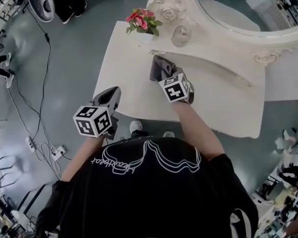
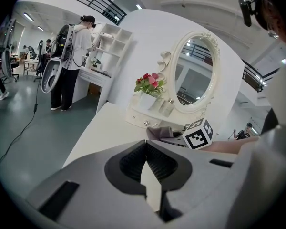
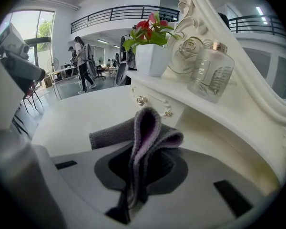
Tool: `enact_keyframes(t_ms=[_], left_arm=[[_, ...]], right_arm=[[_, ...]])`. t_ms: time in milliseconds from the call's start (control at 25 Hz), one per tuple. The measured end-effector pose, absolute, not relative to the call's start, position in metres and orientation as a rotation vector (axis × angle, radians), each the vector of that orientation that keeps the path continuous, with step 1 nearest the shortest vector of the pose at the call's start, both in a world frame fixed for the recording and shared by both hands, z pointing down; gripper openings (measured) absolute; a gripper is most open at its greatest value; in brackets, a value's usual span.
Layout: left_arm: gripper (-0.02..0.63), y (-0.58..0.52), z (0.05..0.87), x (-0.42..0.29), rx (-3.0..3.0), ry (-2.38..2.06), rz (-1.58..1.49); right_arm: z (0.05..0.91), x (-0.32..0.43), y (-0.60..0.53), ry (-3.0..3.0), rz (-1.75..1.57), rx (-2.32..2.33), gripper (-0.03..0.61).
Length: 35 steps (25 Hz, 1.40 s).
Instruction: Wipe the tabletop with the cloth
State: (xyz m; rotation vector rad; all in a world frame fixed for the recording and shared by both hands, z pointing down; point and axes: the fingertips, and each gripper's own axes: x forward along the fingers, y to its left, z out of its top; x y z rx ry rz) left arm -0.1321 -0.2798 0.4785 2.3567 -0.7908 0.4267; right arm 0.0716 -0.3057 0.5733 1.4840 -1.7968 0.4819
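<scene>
Operator: black short-sleeve T-shirt (image 1: 154,202), white line graphic (image 1: 156,158) and white script (image 1: 111,163) below the collar. Light shoes (image 1: 135,127). Left gripper (image 2: 146,144) and right gripper (image 3: 138,149) have the same build: matte grey moulded shells, dark ribbed pads (image 2: 132,162), rectangular slots in the shell. 1 white cube each, with black square markers: left cube (image 1: 93,121), right cube (image 1: 175,88).

The cloth (image 3: 144,128) in the middle of the right gripper view looks soft and fuzzy, grey outside and pale purple inside. The tabletop (image 1: 120,68) is white, smooth and a little shiny. The bottle (image 3: 210,73) at the upper right is clear glass. The left gripper (image 2: 146,144) is dull grey plastic with dark ribbed pads (image 2: 132,162).
</scene>
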Motion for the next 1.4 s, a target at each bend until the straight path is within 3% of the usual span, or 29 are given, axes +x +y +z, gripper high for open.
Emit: enact_keyframes(t_ms=[1400], left_arm=[[0.005, -0.183, 0.466, 0.034, 2.431, -0.679, 0.556]], right_arm=[[0.571, 0.247, -0.191, -1.735, 0.515, 1.559, 0.051]])
